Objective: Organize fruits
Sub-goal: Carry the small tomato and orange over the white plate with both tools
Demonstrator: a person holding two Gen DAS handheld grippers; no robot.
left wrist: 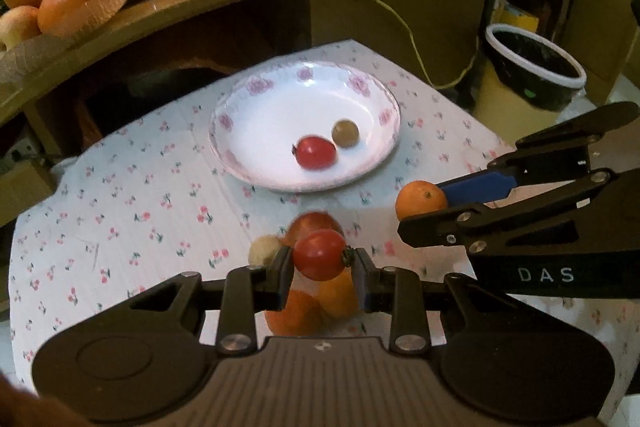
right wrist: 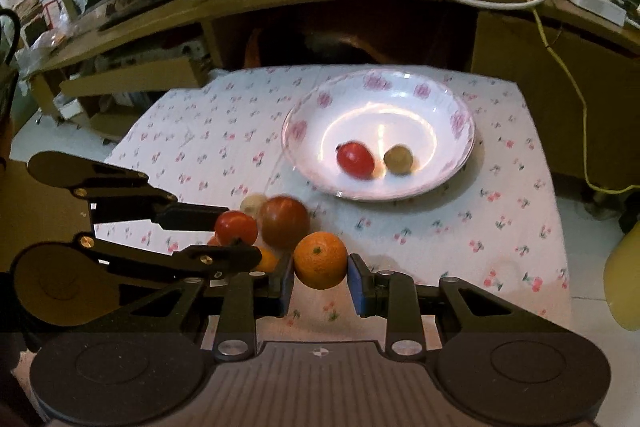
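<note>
1. Worktop (right wrist: 224, 131) covered by a white cloth with small red cherry print, seen in both wrist views.
2. White plate (left wrist: 240, 115) with pink rose rim sits directly on the cloth, toward the far side.
3. Inside the plate: one red tomato (left wrist: 316, 152) and one olive-brown round fruit (left wrist: 345, 133), just beside each other.
4. Near edge of the worktop: loose cluster of fruit on the cloth, namely a dark red apple-like fruit (right wrist: 284, 221), a pale small round fruit (right wrist: 253, 203), and orange fruits (left wrist: 298, 313), blurred and partly hidden.
5. Cluster lies apart from the plate.
</note>
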